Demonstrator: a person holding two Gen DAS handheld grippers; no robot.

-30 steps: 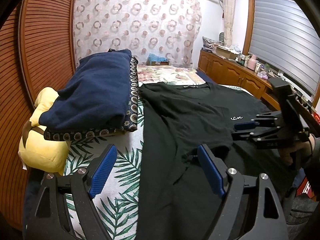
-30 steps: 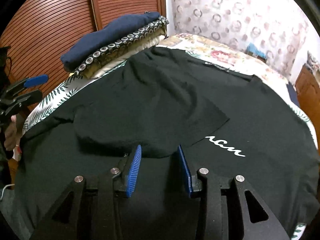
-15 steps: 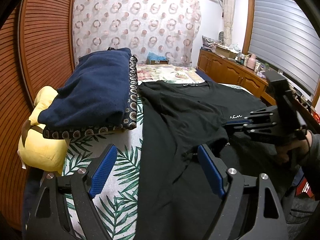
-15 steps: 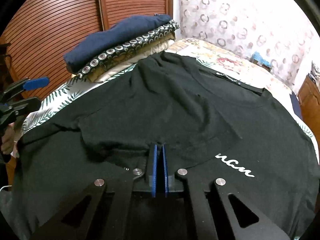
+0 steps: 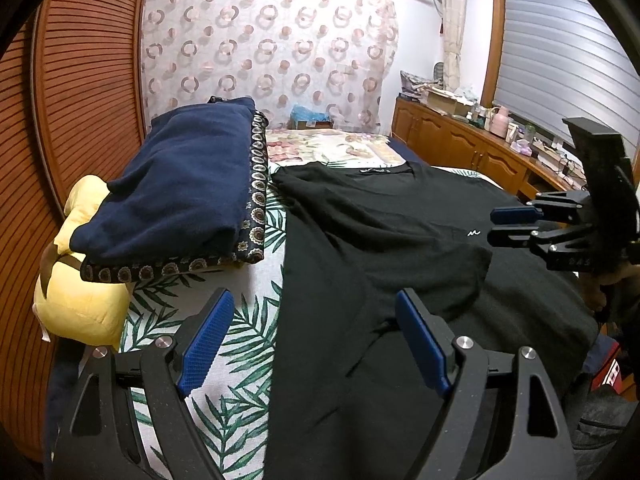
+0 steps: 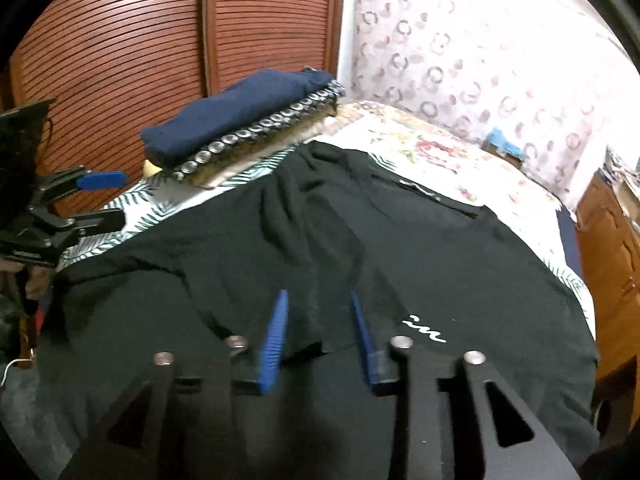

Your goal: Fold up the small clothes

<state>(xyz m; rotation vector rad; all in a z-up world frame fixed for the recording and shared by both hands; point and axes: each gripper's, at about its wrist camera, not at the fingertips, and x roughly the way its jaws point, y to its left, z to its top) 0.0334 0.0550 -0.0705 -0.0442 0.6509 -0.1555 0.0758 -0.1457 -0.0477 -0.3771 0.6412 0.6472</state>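
Bed (image 5: 248,280) with palm-leaf sheet fills the lower frame in both views. Black T-shirt (image 5: 400,240) lies spread across it, centre to right in my left view, one side folded over the chest. White script on its chest, partly covered: I read only "m" in the left view, "in" in the right; neck label too small to read. Folded navy garment (image 5: 188,184) on a medallion-print cloth (image 5: 256,200), upper left, just beside the shirt. Yellow pillow (image 5: 76,304) at left edge. My left gripper (image 5: 316,340), bottom of frame: jaws wide apart, nothing between them, over the shirt's left edge. My right gripper (image 6: 318,332), bottom centre: jaws have just been opening, now partly apart, folded shirt edge lying between the pads, not pinched.
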